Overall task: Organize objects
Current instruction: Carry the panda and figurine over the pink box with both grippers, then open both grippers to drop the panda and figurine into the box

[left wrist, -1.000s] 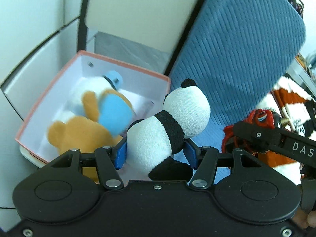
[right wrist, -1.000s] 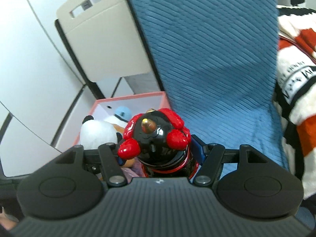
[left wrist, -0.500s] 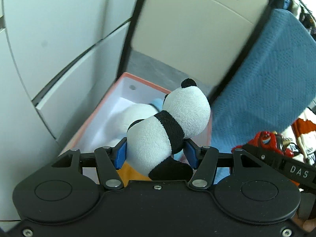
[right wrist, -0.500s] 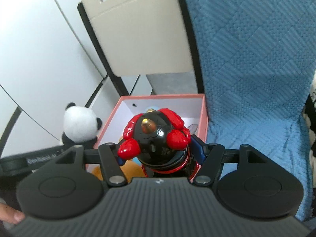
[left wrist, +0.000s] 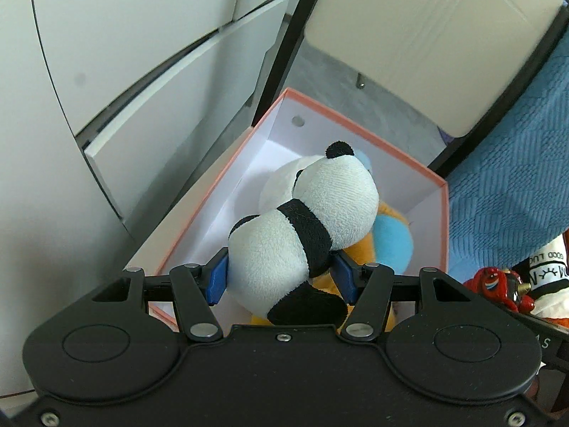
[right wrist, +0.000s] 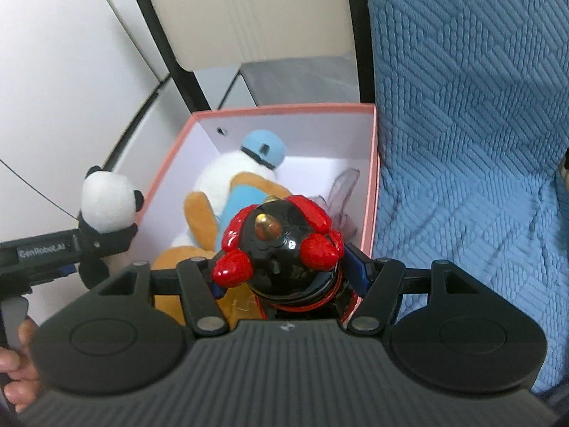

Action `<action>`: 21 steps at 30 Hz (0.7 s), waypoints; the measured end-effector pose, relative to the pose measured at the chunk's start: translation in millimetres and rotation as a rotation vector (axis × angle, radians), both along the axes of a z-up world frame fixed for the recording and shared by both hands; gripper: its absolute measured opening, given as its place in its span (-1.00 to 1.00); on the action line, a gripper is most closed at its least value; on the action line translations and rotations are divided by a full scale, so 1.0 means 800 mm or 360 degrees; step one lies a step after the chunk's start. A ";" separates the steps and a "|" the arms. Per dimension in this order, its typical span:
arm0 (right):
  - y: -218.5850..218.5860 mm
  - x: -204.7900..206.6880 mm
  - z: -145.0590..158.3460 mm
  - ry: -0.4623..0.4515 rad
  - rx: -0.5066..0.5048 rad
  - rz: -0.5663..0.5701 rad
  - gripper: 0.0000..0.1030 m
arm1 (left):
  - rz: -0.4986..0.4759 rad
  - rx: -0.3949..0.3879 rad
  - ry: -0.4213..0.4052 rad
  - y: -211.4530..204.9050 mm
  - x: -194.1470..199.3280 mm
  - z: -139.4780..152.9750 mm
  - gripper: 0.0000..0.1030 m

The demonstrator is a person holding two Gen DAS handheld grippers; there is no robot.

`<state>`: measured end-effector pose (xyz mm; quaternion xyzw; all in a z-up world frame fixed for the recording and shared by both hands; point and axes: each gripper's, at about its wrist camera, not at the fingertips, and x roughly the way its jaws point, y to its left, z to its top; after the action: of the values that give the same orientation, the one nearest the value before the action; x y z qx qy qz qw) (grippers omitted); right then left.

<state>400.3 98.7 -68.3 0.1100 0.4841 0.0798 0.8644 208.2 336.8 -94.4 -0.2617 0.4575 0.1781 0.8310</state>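
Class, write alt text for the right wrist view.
The right gripper grips a red-and-black toy figure above an open pink box holding a plush duck. At left, the left gripper holds a panda plush.

The pink-rimmed cardboard box (right wrist: pixel 371 163) sits left of the blue quilted cushion (right wrist: pixel 469 114), before the beige folding chair (left wrist: pixel 426 42). Inside it lies the orange-and-white plush duck with a blue cap (right wrist: pixel 227 192), a sheer purple fabric scrap (right wrist: pixel 341 192) at its right.

The panda (left wrist: pixel 302 227) hides most of the plush duck (left wrist: pixel 387 245); the red toy (right wrist: pixel 281 245) covers the duck's lower half.
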 end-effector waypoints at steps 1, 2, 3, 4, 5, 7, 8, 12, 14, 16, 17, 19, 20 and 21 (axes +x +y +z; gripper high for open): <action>0.000 0.001 -0.005 0.0010 -0.0003 -0.0001 0.29 | 0.0000 -0.0007 0.0006 0.001 0.000 -0.004 0.11; 0.000 0.001 -0.008 0.0018 -0.0007 0.0002 0.29 | -0.0005 -0.0010 0.0010 0.001 0.000 -0.006 0.11; 0.001 0.000 -0.011 0.0023 -0.0010 0.0004 0.29 | -0.0009 -0.0012 0.0014 0.001 -0.001 -0.009 0.11; 0.002 0.001 -0.014 0.0029 -0.0012 0.0003 0.29 | -0.0012 -0.0013 0.0021 0.001 -0.001 -0.011 0.12; 0.002 0.001 -0.016 0.0034 -0.0012 0.0004 0.30 | -0.0015 -0.0014 0.0030 0.001 0.000 -0.013 0.13; 0.003 0.001 -0.020 0.0049 -0.0013 0.0004 0.30 | -0.0016 -0.0009 0.0042 0.003 0.001 -0.016 0.23; 0.003 0.002 -0.022 0.0061 -0.0015 0.0005 0.31 | -0.0018 -0.0008 0.0039 0.003 0.001 -0.015 0.30; 0.001 0.000 -0.020 0.0064 0.0023 0.0007 0.42 | -0.0025 0.0017 0.0020 0.001 -0.004 -0.003 0.45; 0.000 -0.004 -0.009 0.0026 0.0049 0.0013 0.42 | -0.0028 0.0031 0.0003 -0.001 -0.008 0.007 0.45; 0.001 -0.008 0.004 -0.0016 0.0030 0.0022 0.42 | -0.0038 0.0038 -0.0013 -0.004 -0.012 0.020 0.45; 0.002 -0.010 0.013 -0.0042 0.0031 0.0032 0.42 | -0.0043 0.0043 -0.0024 -0.005 -0.015 0.026 0.45; 0.000 -0.017 0.030 -0.0088 0.0053 0.0049 0.42 | -0.0055 0.0060 -0.0057 -0.010 -0.022 0.043 0.46; -0.001 -0.022 0.042 -0.0116 0.0068 0.0053 0.42 | -0.0057 0.0069 -0.0075 -0.014 -0.026 0.051 0.46; -0.003 -0.027 0.051 -0.0141 0.0080 0.0054 0.42 | -0.0059 0.0077 -0.0090 -0.017 -0.030 0.059 0.47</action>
<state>378.6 96.6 -27.6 0.1197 0.4449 0.1114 0.8805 184.3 322.9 -47.1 -0.2381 0.4341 0.1661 0.8528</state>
